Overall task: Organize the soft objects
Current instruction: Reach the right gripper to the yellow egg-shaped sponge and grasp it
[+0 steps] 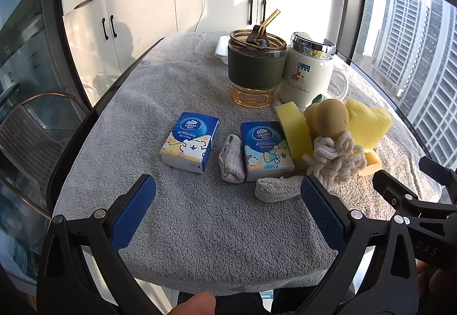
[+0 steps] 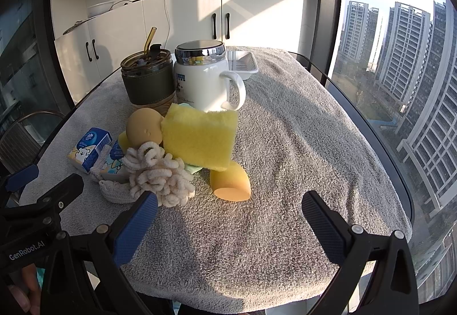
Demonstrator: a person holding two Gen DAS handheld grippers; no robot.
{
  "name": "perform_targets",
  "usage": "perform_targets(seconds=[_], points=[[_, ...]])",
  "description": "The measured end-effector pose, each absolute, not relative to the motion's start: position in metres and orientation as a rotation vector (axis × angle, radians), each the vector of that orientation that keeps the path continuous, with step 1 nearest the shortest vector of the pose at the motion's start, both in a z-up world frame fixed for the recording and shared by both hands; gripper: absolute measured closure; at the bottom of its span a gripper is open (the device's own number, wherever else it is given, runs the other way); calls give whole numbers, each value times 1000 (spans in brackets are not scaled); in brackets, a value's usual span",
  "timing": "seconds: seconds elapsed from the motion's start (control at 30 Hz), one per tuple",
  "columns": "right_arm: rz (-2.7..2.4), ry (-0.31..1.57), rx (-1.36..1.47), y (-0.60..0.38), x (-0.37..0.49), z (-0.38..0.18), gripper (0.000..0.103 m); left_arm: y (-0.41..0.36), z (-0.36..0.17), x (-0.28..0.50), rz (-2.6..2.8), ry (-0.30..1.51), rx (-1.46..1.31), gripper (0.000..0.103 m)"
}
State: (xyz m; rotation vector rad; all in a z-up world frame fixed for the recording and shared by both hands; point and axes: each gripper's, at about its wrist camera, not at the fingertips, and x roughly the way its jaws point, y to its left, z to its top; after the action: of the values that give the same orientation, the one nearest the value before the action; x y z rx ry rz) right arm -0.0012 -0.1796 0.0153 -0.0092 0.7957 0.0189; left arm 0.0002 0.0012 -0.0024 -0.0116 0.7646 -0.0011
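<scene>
On the grey towel-covered table lie two blue tissue packs, two rolled grey cloths, a cream chenille bundle, yellow sponges, a tan round sponge and an orange wedge sponge. My left gripper is open and empty, just short of the cloths. My right gripper is open and empty, just short of the orange wedge.
A glass tumbler with green sleeve and straw and a white lidded mug stand behind the pile. A white tray sits at the far edge. A chair stands left; windows are right.
</scene>
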Motion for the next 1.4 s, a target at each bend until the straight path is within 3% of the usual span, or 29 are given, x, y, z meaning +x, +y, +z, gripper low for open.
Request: perform_targets(seconds=[1.03, 1.4], points=[[21, 816, -2, -182, 3, 9, 0, 6, -9, 4, -23, 782, -23, 0], [120, 799, 22, -207, 4, 13, 0, 47, -33, -3, -204, 814, -60, 0]])
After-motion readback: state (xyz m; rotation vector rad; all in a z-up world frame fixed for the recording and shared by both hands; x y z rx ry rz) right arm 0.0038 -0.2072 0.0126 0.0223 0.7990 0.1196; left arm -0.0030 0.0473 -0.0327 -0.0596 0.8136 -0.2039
